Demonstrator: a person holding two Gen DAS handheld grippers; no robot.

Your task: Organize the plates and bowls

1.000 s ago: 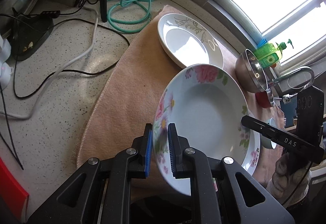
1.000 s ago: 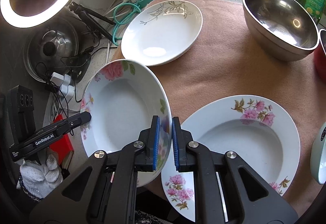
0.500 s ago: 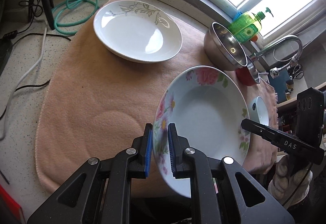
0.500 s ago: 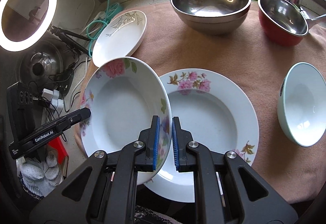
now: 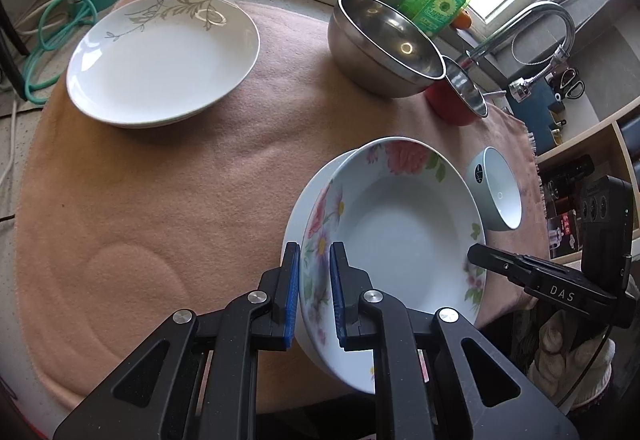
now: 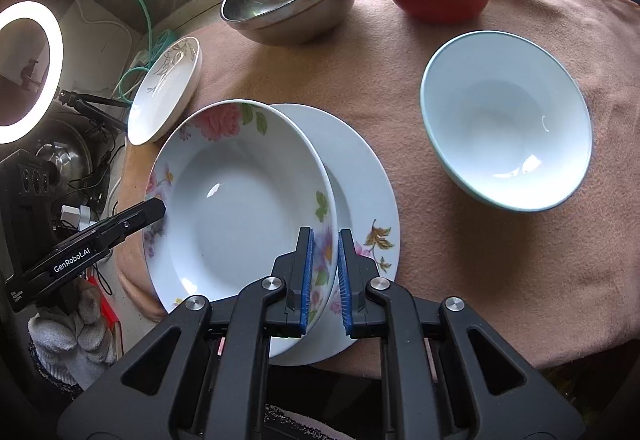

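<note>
Two grippers' jaws pinching one deep rose-patterned plate (image 6: 240,200), glossy white, above another plate (image 6: 360,176)

Three plates (image 6: 240,200) – four bowls (image 6: 508,120)

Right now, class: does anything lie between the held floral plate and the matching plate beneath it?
Nothing visible does. The floral plate, gripped by the left gripper and the right gripper, hangs tilted over the bare matching plate.
</note>
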